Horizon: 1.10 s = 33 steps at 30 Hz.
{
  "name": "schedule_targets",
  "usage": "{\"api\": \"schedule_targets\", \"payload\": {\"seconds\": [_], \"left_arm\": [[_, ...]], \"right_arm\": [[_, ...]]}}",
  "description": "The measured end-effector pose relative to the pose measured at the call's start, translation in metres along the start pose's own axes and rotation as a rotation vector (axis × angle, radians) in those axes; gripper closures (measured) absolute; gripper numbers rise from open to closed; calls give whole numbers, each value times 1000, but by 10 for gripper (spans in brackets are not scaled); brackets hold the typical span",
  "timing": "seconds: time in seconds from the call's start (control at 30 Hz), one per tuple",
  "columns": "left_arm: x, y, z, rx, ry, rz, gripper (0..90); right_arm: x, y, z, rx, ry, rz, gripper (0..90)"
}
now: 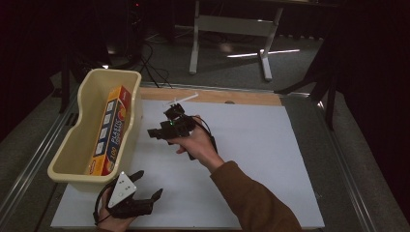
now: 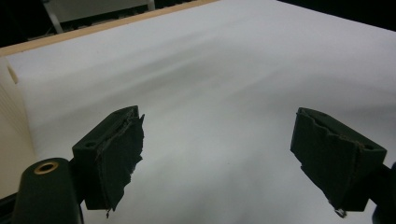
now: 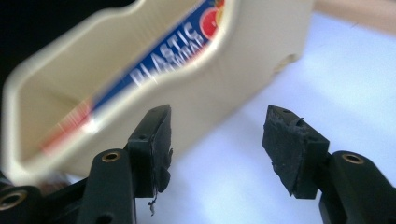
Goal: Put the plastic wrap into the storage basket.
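Black jaws of my right gripper [image 3: 217,140] stand apart, nothing between them.
Beyond them, the plastic wrap box [image 3: 154,60] lies in the cream bin [image 3: 261,56]; high view shows my left gripper [image 1: 145,186], open.

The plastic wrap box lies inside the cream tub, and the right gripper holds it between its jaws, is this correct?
Not quite. The plastic wrap box does lie inside the cream tub, but the right gripper holds nothing: the right gripper view shows its jaws apart with only the white table surface between them, outside the tub.
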<state>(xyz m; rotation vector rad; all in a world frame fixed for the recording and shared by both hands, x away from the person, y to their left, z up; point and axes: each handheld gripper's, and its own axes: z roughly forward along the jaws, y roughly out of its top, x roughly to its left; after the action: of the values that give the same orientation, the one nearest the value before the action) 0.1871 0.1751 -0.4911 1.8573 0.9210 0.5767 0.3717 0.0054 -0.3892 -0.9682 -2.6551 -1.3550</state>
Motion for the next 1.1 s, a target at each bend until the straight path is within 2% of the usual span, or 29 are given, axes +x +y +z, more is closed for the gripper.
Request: {"api": "schedule_targets", "payload": {"seconds": [0.1,0.2,0.27,0.37,0.57,0.7,0.77,0.8,0.87,1.0,1.1], "left_arm": [[1,0,1,3,4,-4,166],[1,0,2,5,8,-7,166],[1,0,2,6,9,-8,166],[1,0,2,6,11,-9,166],[1,0,2,6,24,-15,166],[2,-1,3,9,27,-17,165],[2,-1,4,8,25,-18,166],[1,-1,4,11,27,-17,166],[1,0,4,11,29,-14,166],[1,0,3,5,33,-19,166],[1,0,2,2,34,-15,165]], "right_arm": [[-1,-22,-9,-13,-71,-142,414],[-2,-44,-17,-3,-128,-220,408],[-5,-59,-23,-16,-150,-250,399],[-14,-78,-36,-48,-165,-250,382],[-34,-119,-71,-112,-226,-238,358],[-46,-160,-92,-190,-298,-206,354],[-53,-181,-100,-223,-311,-180,353],[-57,-188,-103,-214,-314,-180,347],[-63,-201,-112,-210,-350,-176,341],[-68,-228,-132,-272,-344,-131,314],[-69,-244,-146,-284,-346,-139,290]]}}
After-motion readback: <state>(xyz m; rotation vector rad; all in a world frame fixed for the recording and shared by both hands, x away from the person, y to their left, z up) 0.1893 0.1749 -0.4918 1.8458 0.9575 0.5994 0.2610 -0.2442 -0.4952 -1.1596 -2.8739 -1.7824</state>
